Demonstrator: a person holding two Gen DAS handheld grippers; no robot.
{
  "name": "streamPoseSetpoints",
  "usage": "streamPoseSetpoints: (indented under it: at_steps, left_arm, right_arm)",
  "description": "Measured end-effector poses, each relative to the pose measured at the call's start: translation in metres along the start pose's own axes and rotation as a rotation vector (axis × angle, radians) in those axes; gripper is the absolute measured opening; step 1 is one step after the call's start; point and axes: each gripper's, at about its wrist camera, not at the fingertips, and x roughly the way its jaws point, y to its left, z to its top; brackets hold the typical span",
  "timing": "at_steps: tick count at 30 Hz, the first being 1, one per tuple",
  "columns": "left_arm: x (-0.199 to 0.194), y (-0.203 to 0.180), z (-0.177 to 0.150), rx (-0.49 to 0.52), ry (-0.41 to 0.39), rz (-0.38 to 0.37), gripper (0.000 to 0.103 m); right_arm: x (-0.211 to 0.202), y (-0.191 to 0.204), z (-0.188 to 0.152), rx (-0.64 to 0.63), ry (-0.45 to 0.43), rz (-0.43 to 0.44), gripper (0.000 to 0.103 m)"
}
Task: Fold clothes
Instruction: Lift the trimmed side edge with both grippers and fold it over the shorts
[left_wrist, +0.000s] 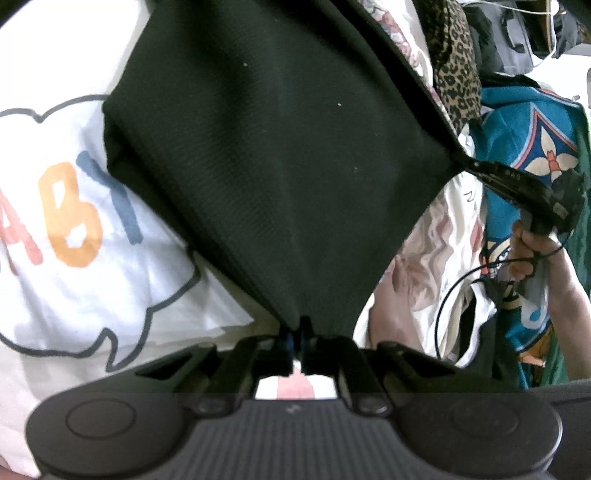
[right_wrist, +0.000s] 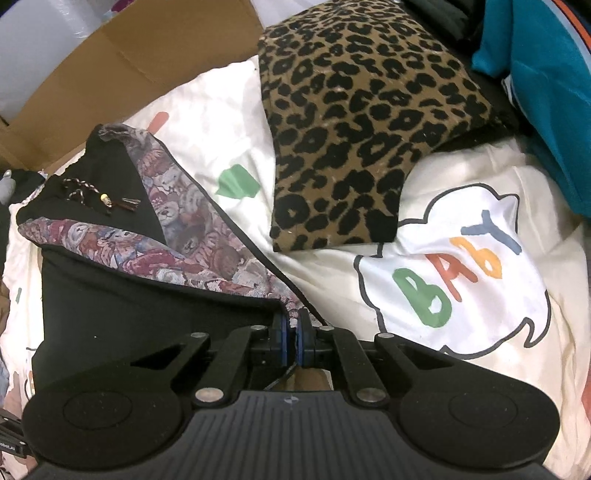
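Observation:
A black garment (left_wrist: 280, 147) with a teddy-bear print lining (right_wrist: 207, 258) is stretched taut between my two grippers above a white bedsheet (left_wrist: 55, 295). My left gripper (left_wrist: 295, 328) is shut on one corner of the black cloth. In the left wrist view my right gripper (left_wrist: 476, 166) is shut on the opposite corner, held by a hand (left_wrist: 532, 243). In the right wrist view my right gripper (right_wrist: 291, 317) pinches the black garment (right_wrist: 147, 314) at its edge, where the bear lining meets the black side. A braided cord with a tassel (right_wrist: 99, 199) lies on the garment's far end.
A folded leopard-print garment (right_wrist: 354, 122) lies on the sheet (right_wrist: 472, 295) printed with "BABY" in a bubble. Teal patterned clothes (left_wrist: 535, 147) pile at the right. A cardboard box (right_wrist: 122, 70) stands behind the bed at the upper left.

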Motion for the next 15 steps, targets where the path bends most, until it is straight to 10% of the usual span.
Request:
streamPoseSetpoints:
  at_steps: [7, 9, 15]
  left_arm:
    - [0.011, -0.002, 0.007, 0.031, 0.049, 0.035, 0.005]
    - [0.006, -0.004, 0.011, 0.031, 0.069, 0.055, 0.011]
    - [-0.03, -0.004, 0.035, 0.042, 0.083, 0.142, 0.029]
  right_arm:
    - [0.017, -0.007, -0.003, -0.007, 0.043, -0.041, 0.006]
    - [0.014, -0.009, -0.002, -0.002, 0.044, -0.062, 0.026]
    - [-0.006, -0.001, -0.001, -0.068, 0.011, -0.059, 0.034]
